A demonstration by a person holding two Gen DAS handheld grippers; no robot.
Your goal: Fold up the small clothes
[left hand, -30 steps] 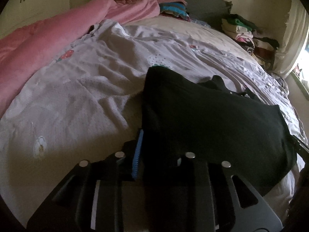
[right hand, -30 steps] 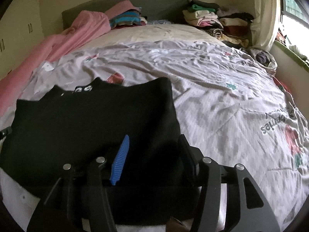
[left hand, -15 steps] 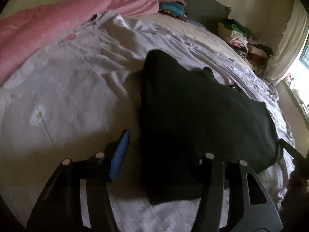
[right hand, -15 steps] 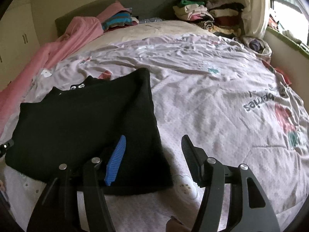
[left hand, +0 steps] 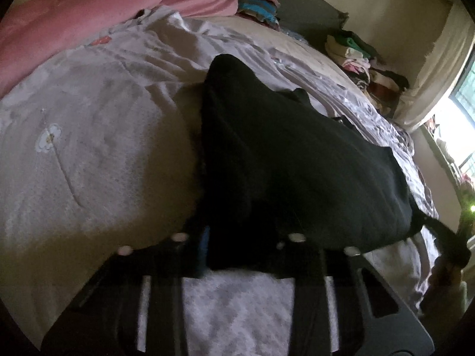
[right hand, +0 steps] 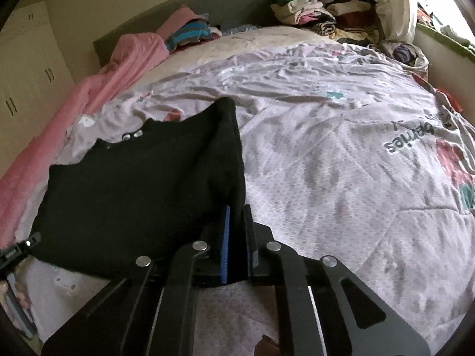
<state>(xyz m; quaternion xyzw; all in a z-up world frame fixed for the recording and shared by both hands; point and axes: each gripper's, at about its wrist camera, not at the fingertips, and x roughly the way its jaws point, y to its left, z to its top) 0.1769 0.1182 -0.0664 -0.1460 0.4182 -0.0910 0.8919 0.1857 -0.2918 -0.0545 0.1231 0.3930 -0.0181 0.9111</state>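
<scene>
A black garment (left hand: 297,154) lies spread flat on the pale printed quilt (left hand: 89,163). Its collar points toward the headboard. My left gripper (left hand: 242,244) is at the near left corner of it, and its jaws are closing with bunched black fabric pressed between them. In the right wrist view the same black garment (right hand: 148,184) fills the left half. My right gripper (right hand: 236,210) is shut on its near right edge, with a thin fold of cloth between the blue pad (right hand: 225,237) and the black one. The left gripper (right hand: 17,249) shows at the far left edge.
A pink blanket (right hand: 124,59) runs along the bed's left side. Stacks of folded clothes (right hand: 320,9) sit by the grey headboard (right hand: 184,14). A smaller striped pile (right hand: 190,34) lies beside the blanket. A cupboard (right hand: 23,74) stands left, a window (left hand: 463,89) right.
Half a second ago both grippers stood open over the garment's near corners. Both have since closed on the fabric, and each hand has shifted a little sideways.
</scene>
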